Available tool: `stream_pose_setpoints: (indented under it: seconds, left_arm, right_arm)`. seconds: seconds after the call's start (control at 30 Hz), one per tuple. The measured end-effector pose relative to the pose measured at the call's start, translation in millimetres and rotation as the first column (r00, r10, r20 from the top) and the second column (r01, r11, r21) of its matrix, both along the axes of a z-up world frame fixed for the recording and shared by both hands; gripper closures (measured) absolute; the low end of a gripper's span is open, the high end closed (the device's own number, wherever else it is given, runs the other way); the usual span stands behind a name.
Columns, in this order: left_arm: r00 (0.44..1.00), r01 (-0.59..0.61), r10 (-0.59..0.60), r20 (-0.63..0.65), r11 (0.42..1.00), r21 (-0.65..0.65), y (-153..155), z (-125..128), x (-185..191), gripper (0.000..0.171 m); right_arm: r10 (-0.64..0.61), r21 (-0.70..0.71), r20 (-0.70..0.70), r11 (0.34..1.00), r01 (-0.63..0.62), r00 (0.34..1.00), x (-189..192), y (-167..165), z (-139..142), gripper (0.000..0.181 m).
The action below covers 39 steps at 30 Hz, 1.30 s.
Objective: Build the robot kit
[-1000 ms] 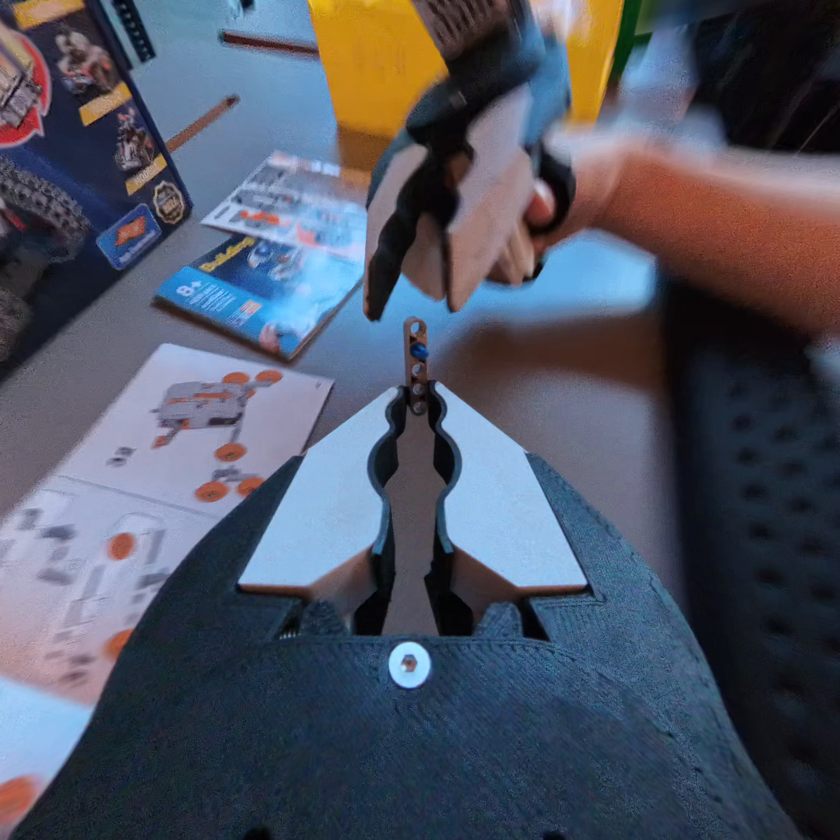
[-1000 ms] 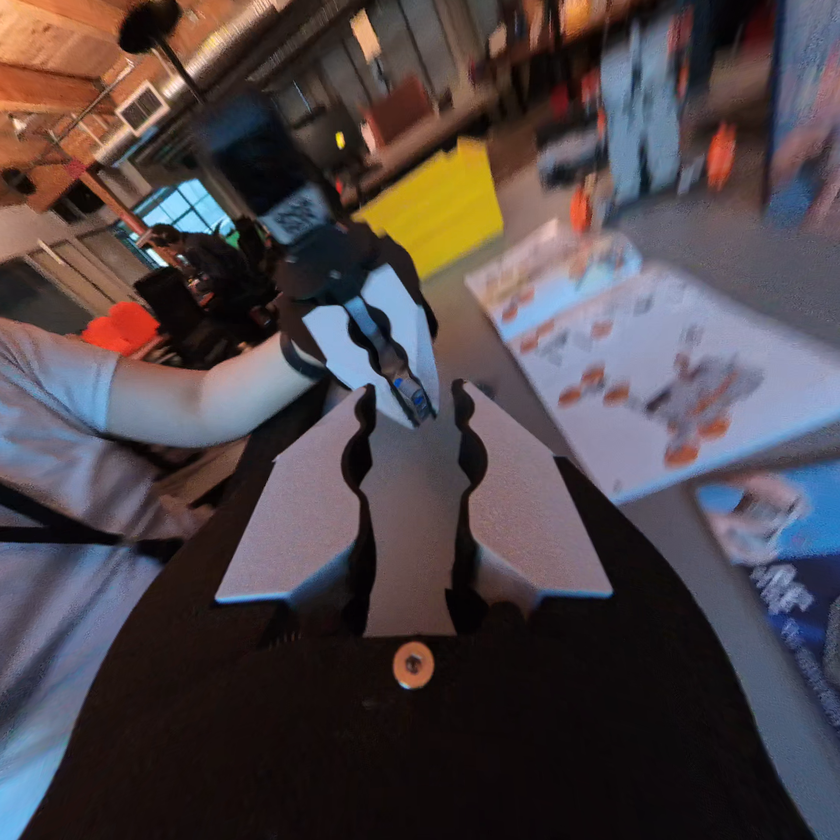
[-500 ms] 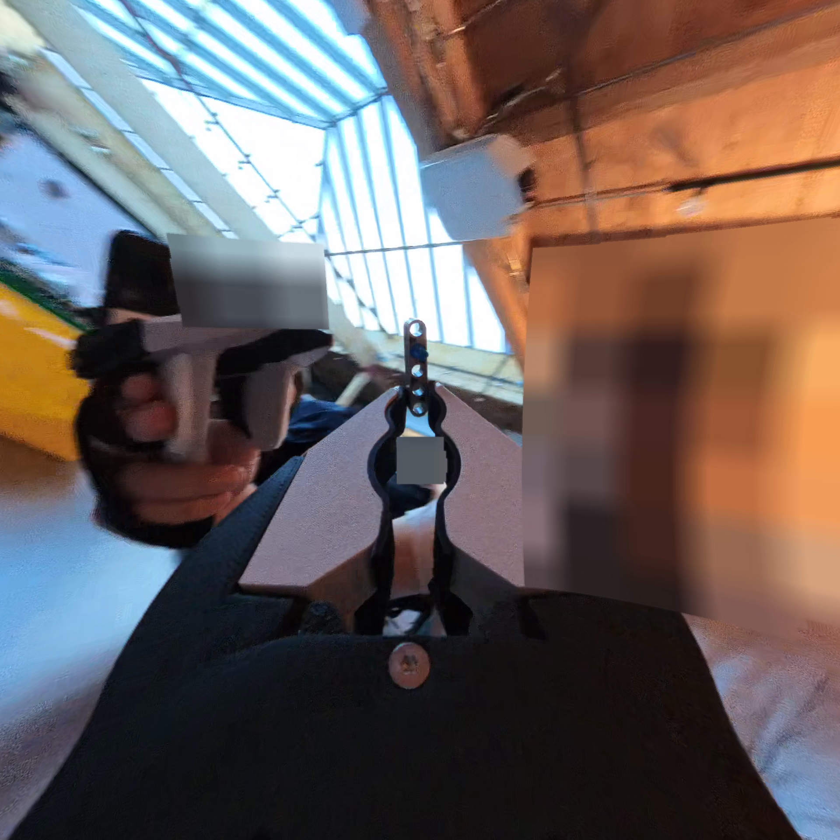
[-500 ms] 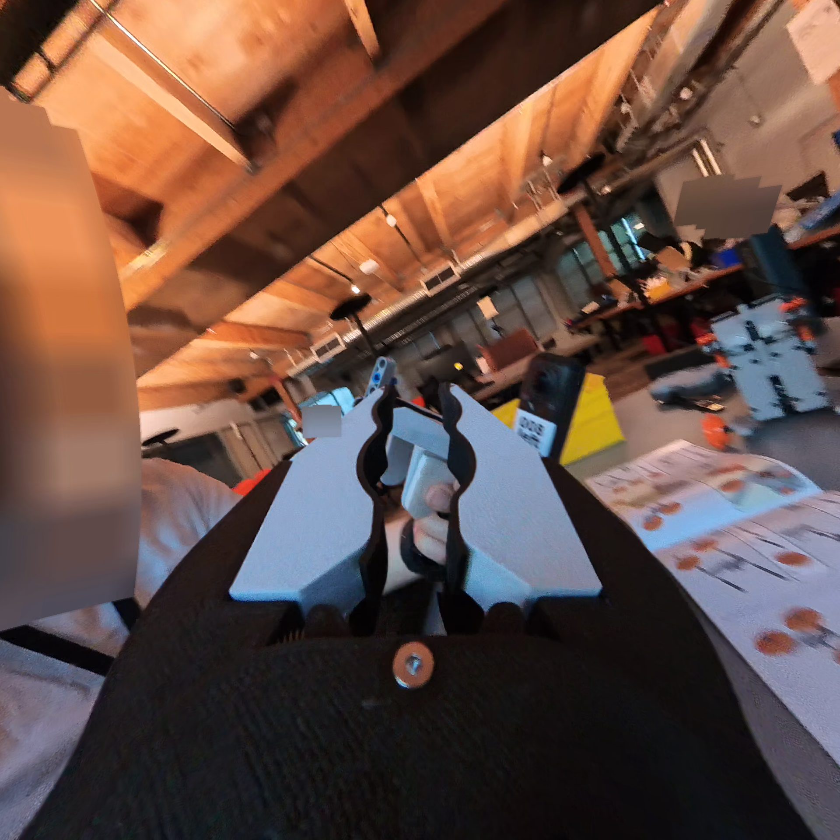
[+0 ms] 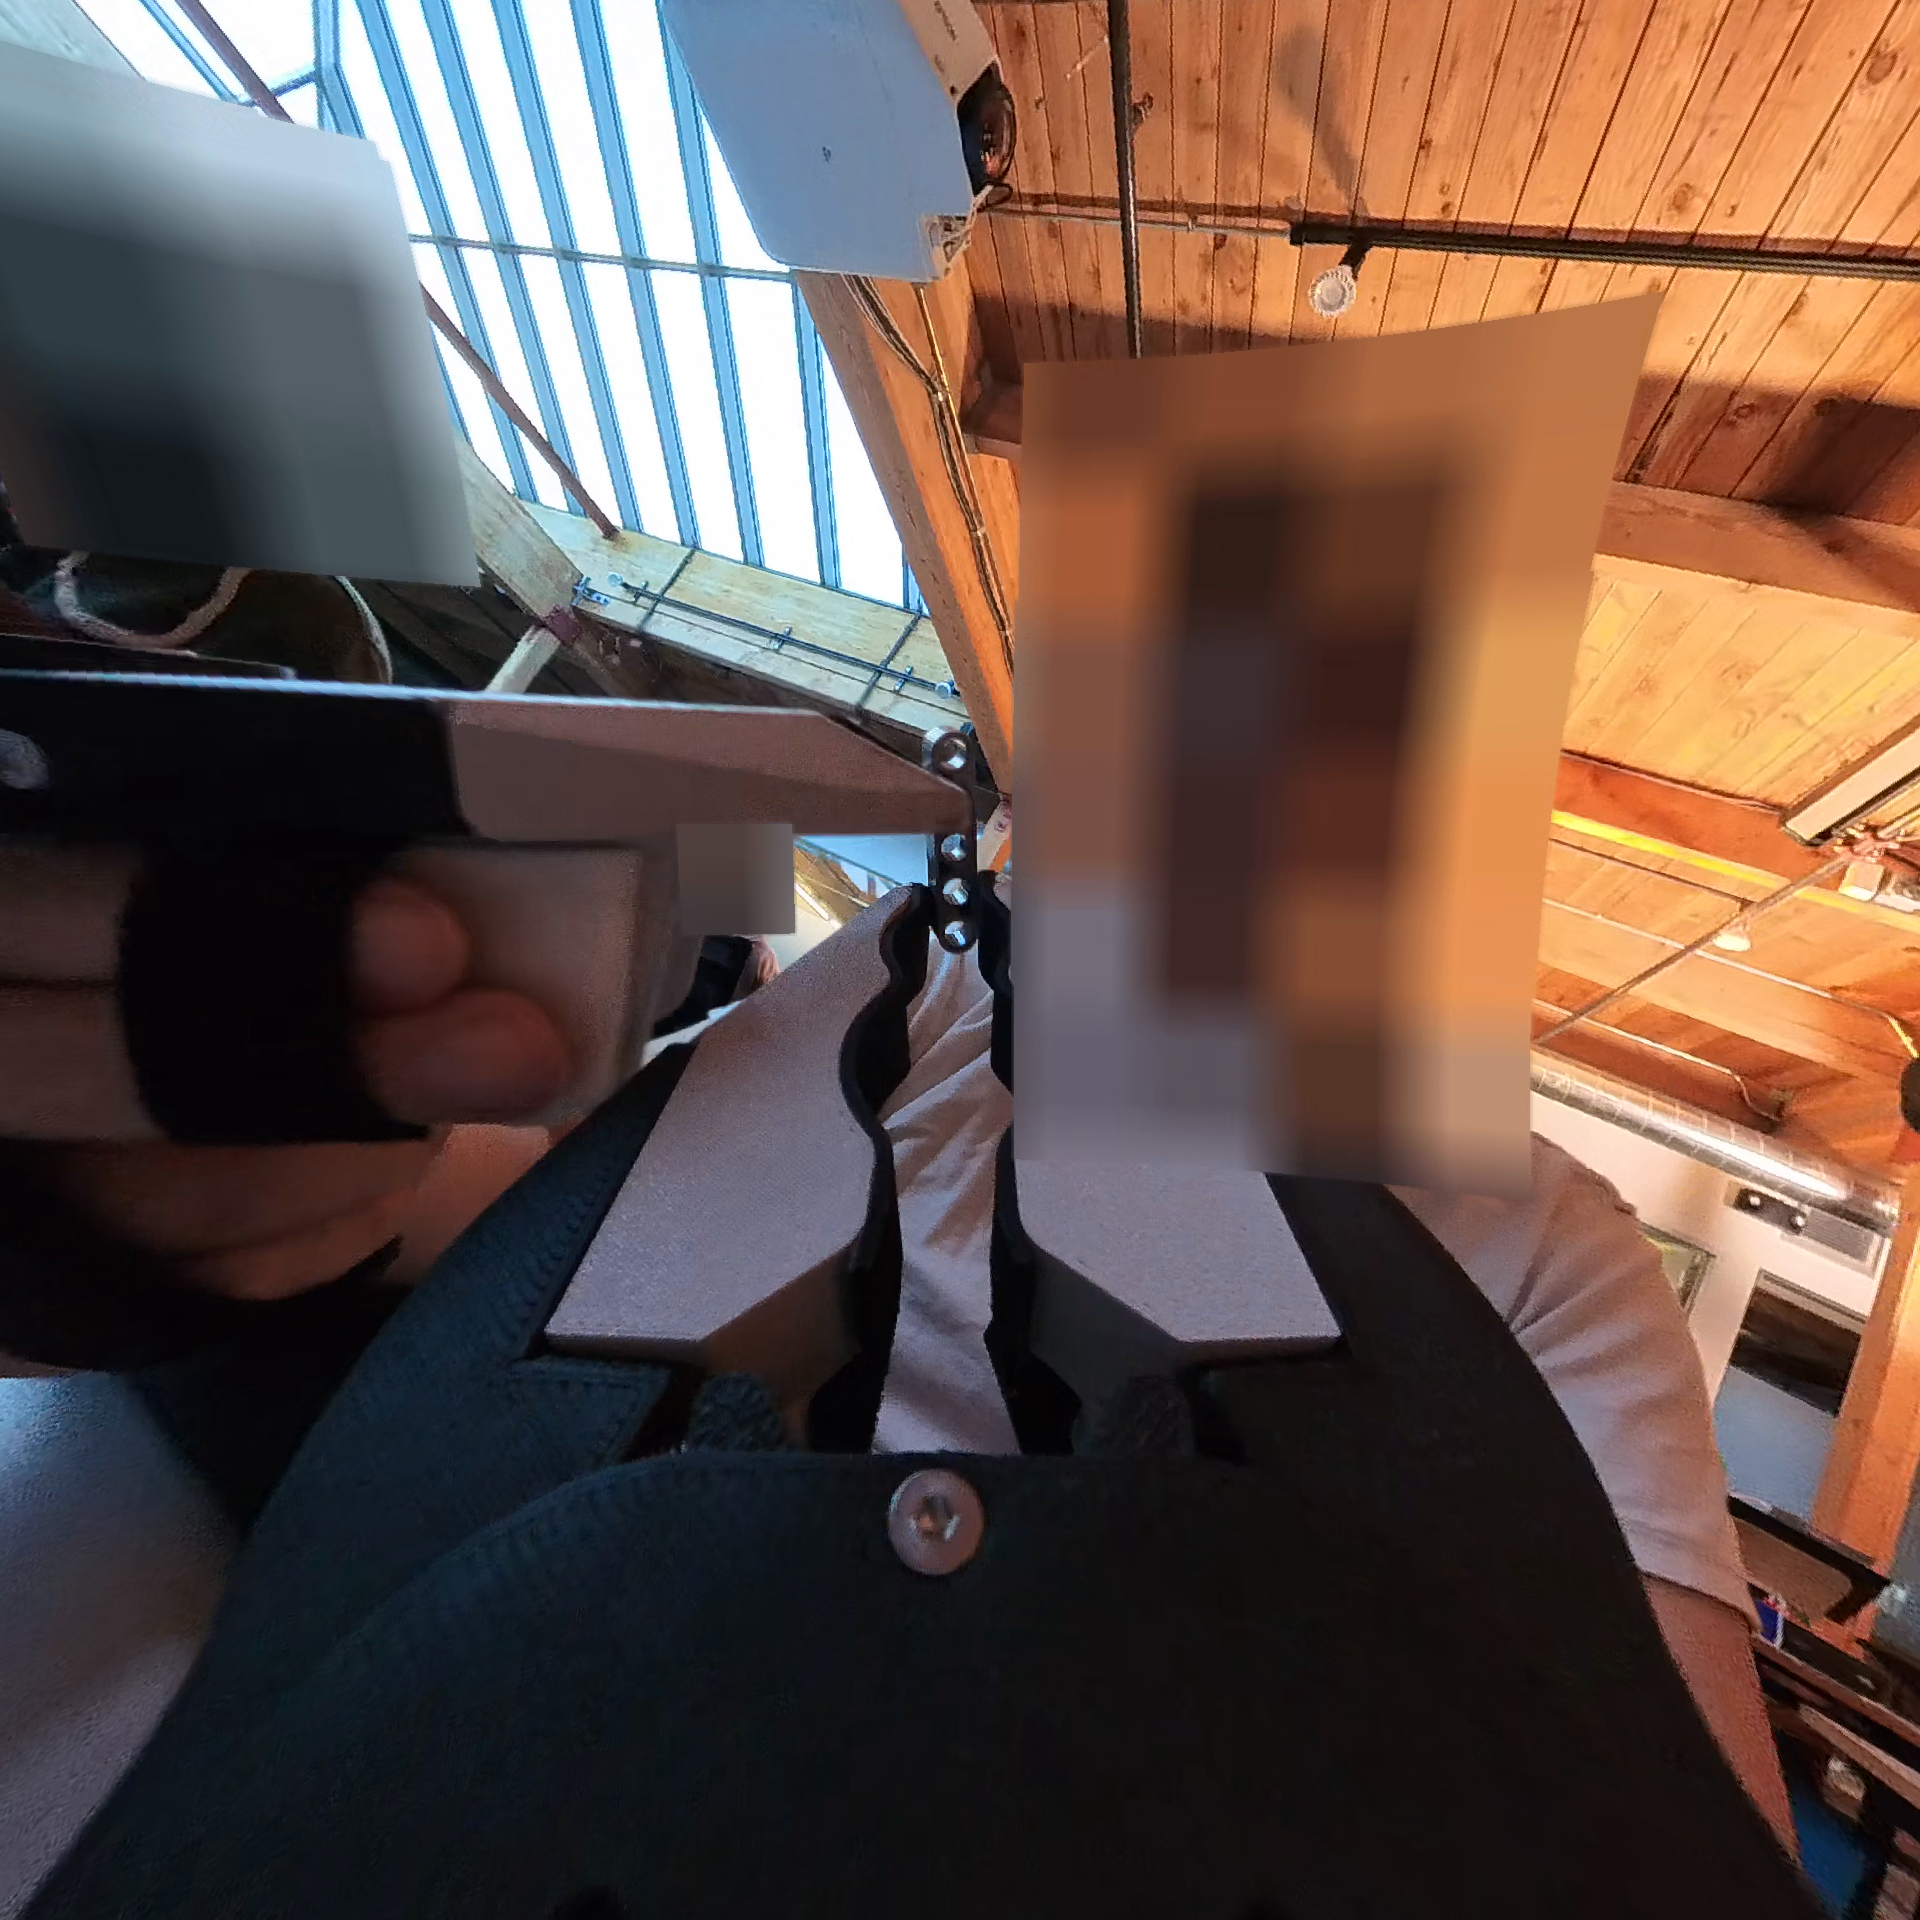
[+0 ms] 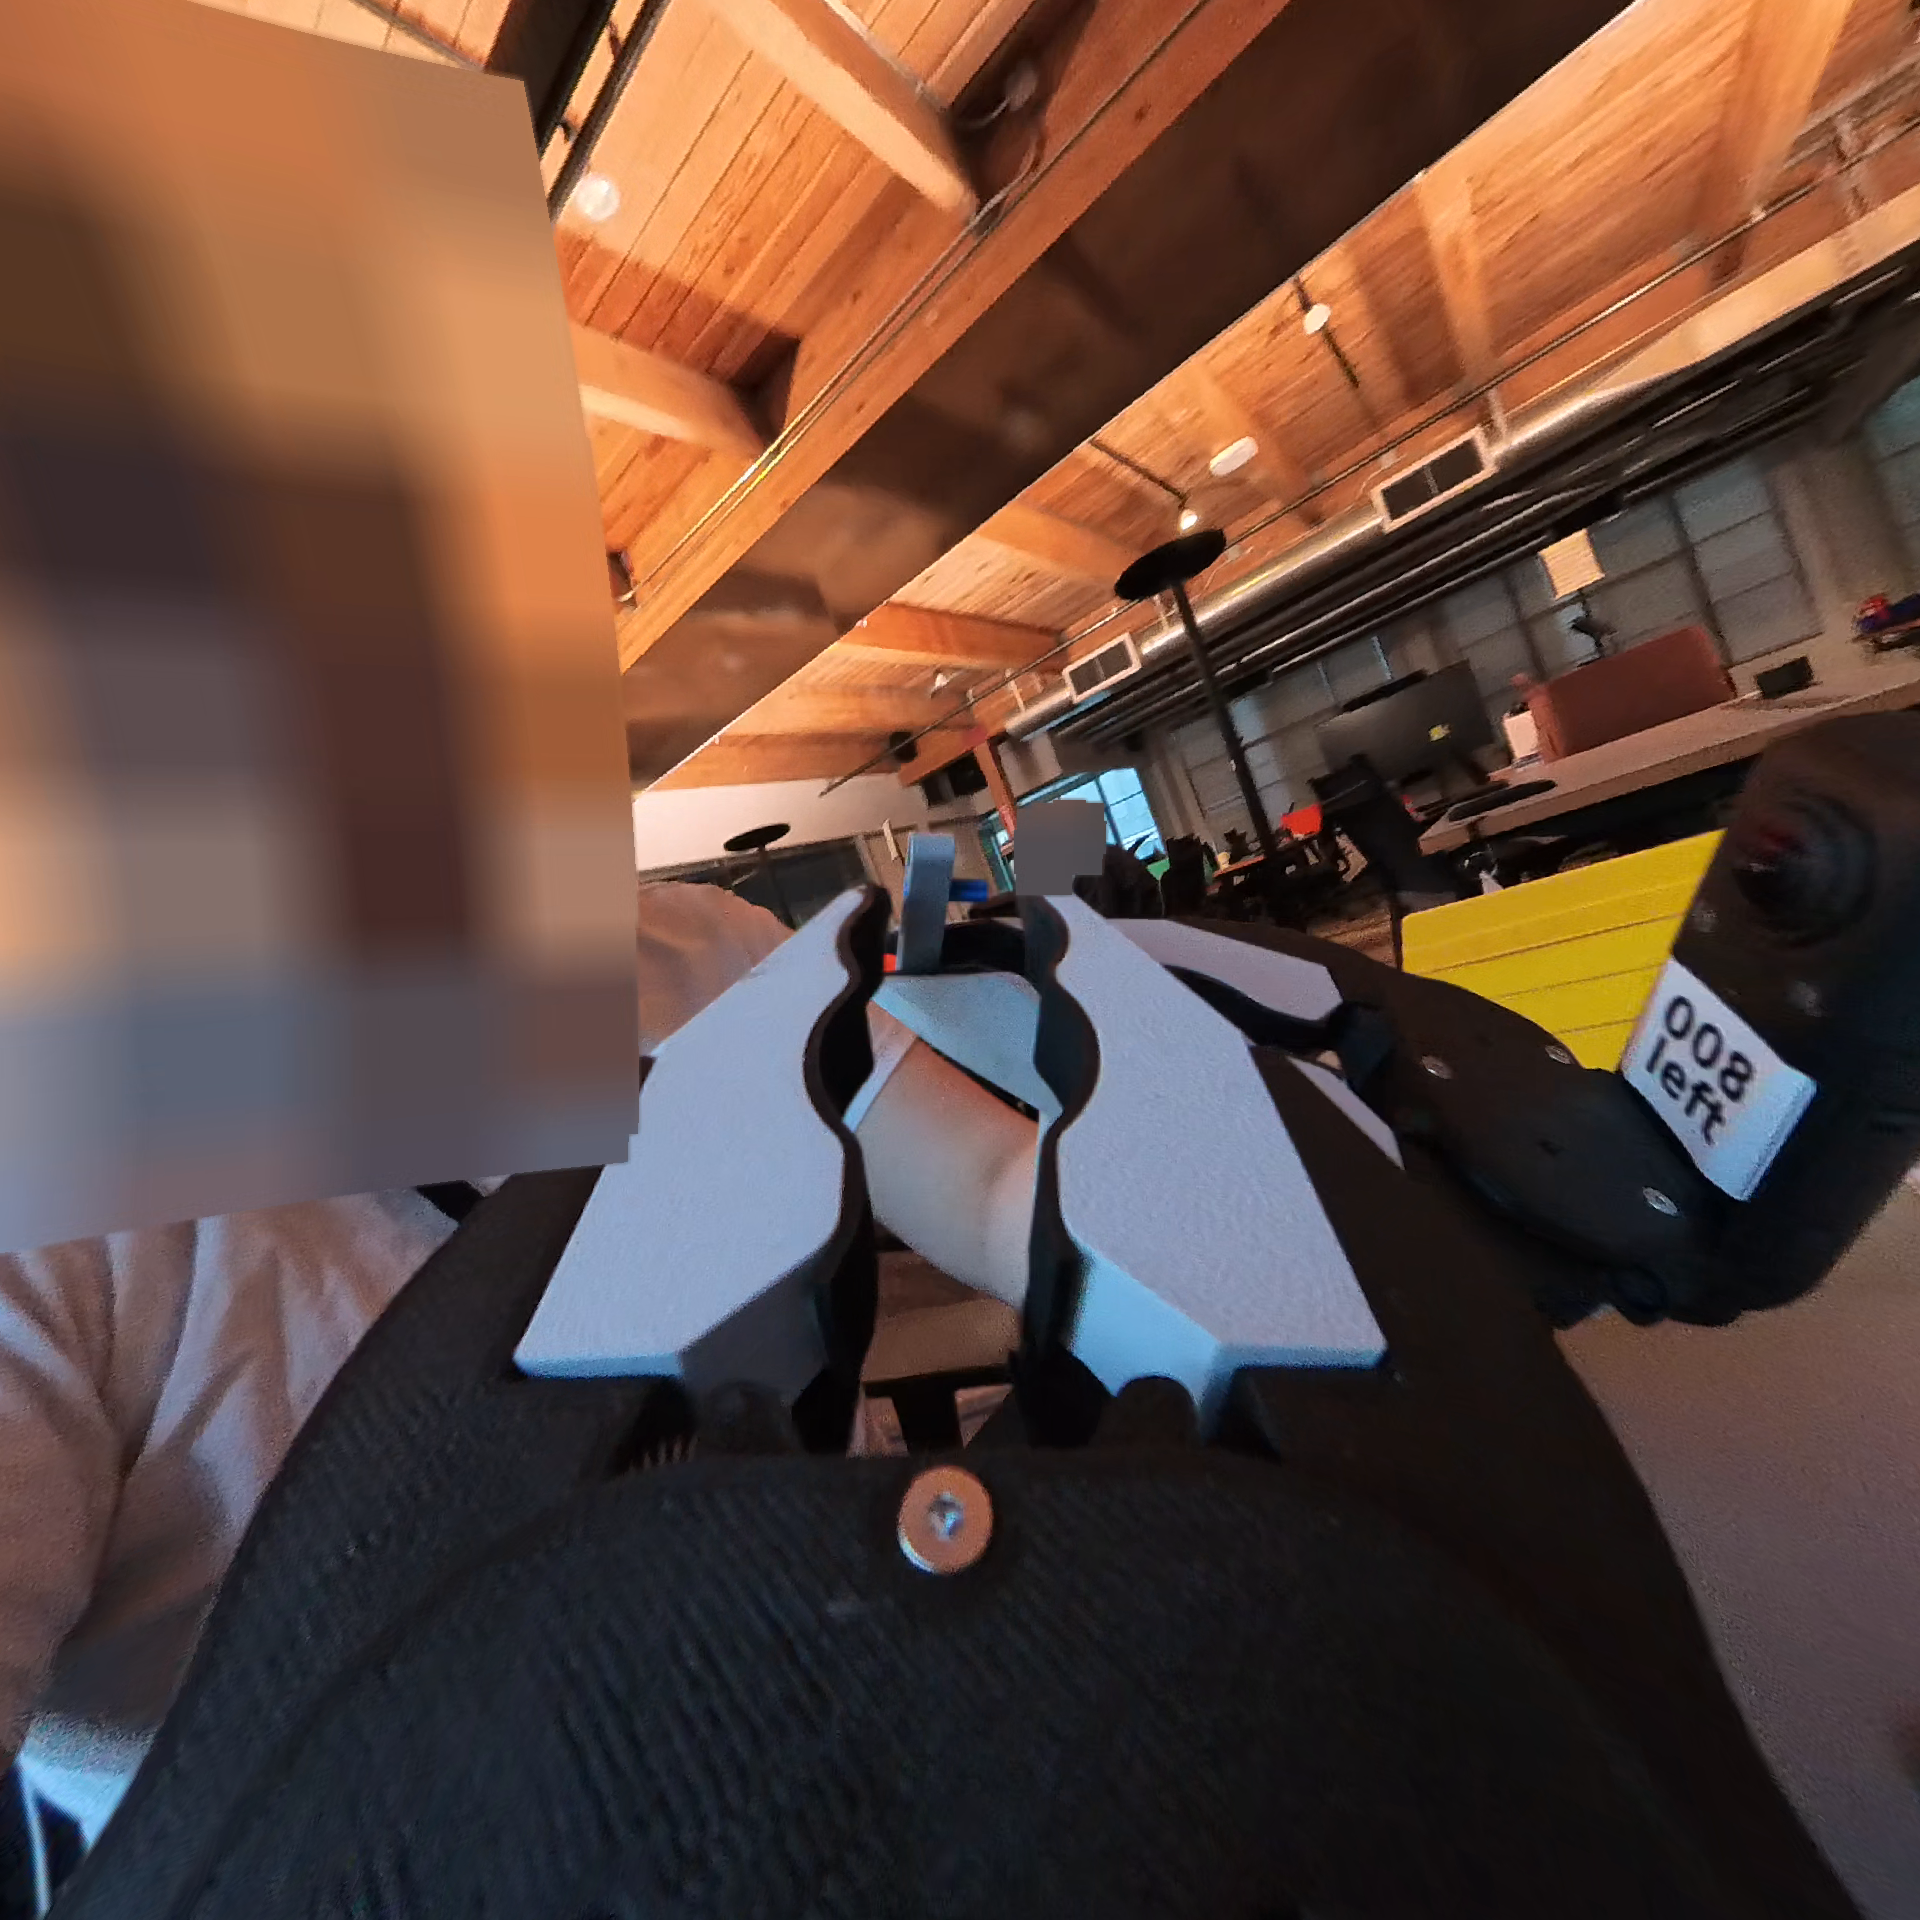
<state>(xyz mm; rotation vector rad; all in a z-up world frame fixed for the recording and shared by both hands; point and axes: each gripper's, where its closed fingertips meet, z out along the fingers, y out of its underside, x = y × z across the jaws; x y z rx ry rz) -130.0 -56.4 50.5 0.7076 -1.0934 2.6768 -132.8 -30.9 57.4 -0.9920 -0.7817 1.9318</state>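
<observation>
Beam (image 5: 954, 842) pinched in left tool (image 5: 951, 930) tips | right tool (image 6: 956, 914) parted, straddling beam

The right gripper (image 5: 961, 795) covers the middle of the grey holed beam (image 5: 953, 894) at 12 o'clock. The yellow box (image 6: 1538, 951) at 3 o'clock is partly hidden behind the left gripper (image 6: 940, 971).

A white label (image 6: 1716, 1073) bearing black printed characters sits on the dark body of the left gripper (image 6: 1538, 1101), beside its camera lens; nothing else is legible.
</observation>
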Motion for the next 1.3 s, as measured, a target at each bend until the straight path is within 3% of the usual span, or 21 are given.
stream_pose_setpoints:
  seconds: [0.03, 0.2, 0.33, 0.47, 0.53, 0.63, 0.73, 0.83, 0.9, 0.97, 1.3]
  left_arm:
    - [1.0, 0.002, -0.002, -0.003, 1.0, -0.001, -0.2, -0.5, 0.5, 0.167]
    - [1.0, -0.01, 0.01, -0.007, 1.0, -0.012, 3.5, -0.7, 1.1, 0.167]
    - [0.998, -0.054, 0.056, -0.034, 0.998, 0.034, 3.7, -6.2, 7.1, 0.167]
    - [0.977, -0.192, 0.198, -0.076, 0.978, 0.081, 19.5, -10.3, 14.5, 0.167]
    - [0.925, -0.322, 0.355, -0.138, 0.923, 0.212, 31.6, -25.5, 26.9, 0.167]
    - [0.755, -0.545, 0.641, -0.138, 0.731, 0.412, 63.0, -46.1, 43.0, 0.167]
    - [0.653, -0.641, 0.75, -0.108, 0.623, 0.448, 82.7, -47.1, 43.4, 0.168]
    - [0.627, -0.65, 0.773, -0.092, 0.585, 0.486, 86.0, -50.1, 43.0, 0.168]
    - [0.613, -0.645, 0.784, -0.097, 0.568, 0.511, 87.6, -54.4, 44.4, 0.168]
    - [0.605, -0.644, 0.789, -0.105, 0.562, 0.519, 89.5, -57.1, 45.4, 0.168]
    - [0.571, -0.641, 0.813, -0.12, 0.532, 0.553, 95.1, -64.3, 46.5, 0.167]
  right_arm:
    - [-0.005, 0.008, 0.003, 1.0, 0.005, 1.0, -2.1, -0.7, -0.6, 0.161]
    - [-0.012, -0.004, -0.027, 1.0, 0.012, 1.0, -0.6, 2.0, -0.1, 0.166]
    - [0.051, -0.043, -0.099, 0.998, -0.055, 0.994, 6.9, 0.4, 5.7, 0.169]
    - [-0.139, -0.039, -0.033, 0.99, 0.138, 0.99, 13.1, 21.7, 1.7, 0.171]
    - [-0.276, -0.06, -0.009, 0.96, 0.275, 0.961, 21.3, 40.1, 1.3, 0.141]
    - [-0.438, -0.04, 0.16, 0.893, 0.449, 0.885, 25.0, 67.3, -22.0, 0.151]
    - [-0.482, 0.019, 0.29, 0.867, 0.499, 0.827, 20.8, 77.3, -45.6, 0.161]
    - [-0.463, -0.004, 0.278, 0.875, 0.483, 0.841, 19.9, 77.6, -46.6, 0.172]
    - [-0.487, -0.021, 0.284, 0.858, 0.513, 0.826, 23.7, 83.1, -47.6, 0.166]
    - [-0.502, -0.023, 0.28, 0.849, 0.528, 0.818, 28.5, 84.8, -45.8, 0.174]
    - [-0.53, 0.008, 0.331, 0.829, 0.559, 0.781, 34.0, 89.5, -52.1, 0.174]
